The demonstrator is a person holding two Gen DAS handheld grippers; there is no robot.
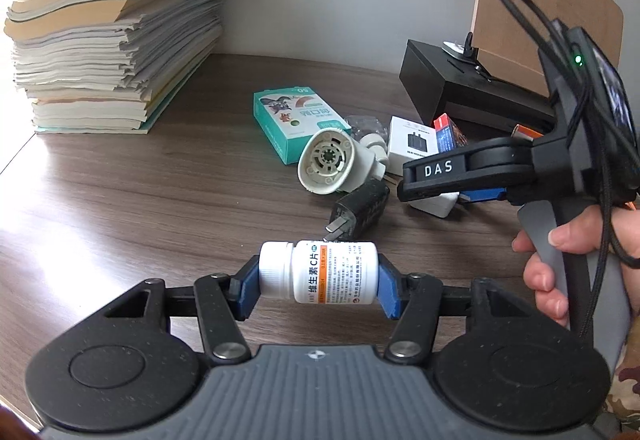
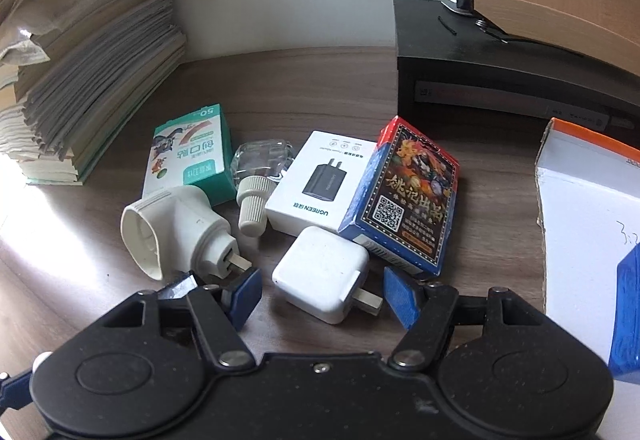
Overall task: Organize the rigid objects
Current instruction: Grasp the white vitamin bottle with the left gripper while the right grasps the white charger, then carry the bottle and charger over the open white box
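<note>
Left fingers (image 1: 318, 282) pinch the bottle (image 1: 318, 272) end to end, its long axis crosswise between the pads, held above the table (image 1: 140, 208); right fingers (image 2: 322, 298) stand spread with the white charger (image 2: 320, 274) between them, untouched, prongs toward the right pad; the right hand is nearer the clutter. Only the right wrist view shows the charger whole and the card box (image 2: 408, 196) behind it; the left wrist view shows the black plug (image 1: 360, 210).

Glossy white plastic bottle (image 1: 318, 272); matt wood-grain table (image 1: 160, 200)
</note>
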